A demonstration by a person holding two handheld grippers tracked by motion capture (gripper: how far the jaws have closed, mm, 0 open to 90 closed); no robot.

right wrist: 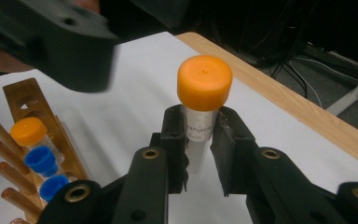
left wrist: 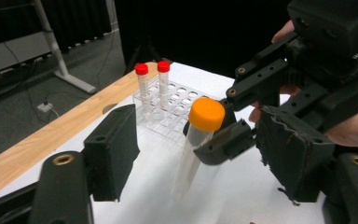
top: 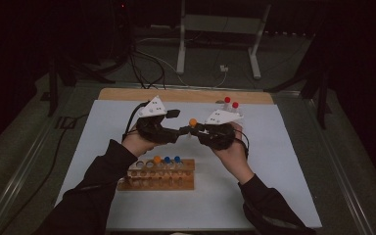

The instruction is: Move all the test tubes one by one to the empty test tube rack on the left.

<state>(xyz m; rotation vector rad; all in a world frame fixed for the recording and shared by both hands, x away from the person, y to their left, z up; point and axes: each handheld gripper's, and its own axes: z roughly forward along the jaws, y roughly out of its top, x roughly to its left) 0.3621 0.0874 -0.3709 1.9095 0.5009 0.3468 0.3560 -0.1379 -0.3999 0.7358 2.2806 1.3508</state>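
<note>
White sheeting (top: 274, 161) covers the table. Nearest, a wooden rack (top: 157, 177) is set. Above it, an orange-capped tube (right wrist: 200, 107) is clamped upright by the right gripper (right wrist: 199, 140); the left gripper (left wrist: 200, 158) is held spread around it. Farther off, a clear rack (left wrist: 177, 105) is seen.

The tube (right wrist: 196, 140) looked clear plastic — its orange cap (right wrist: 204, 82) smooth, matt. The rack (top: 186, 181) was wood — the table cover (top: 284, 161) matt white.
</note>
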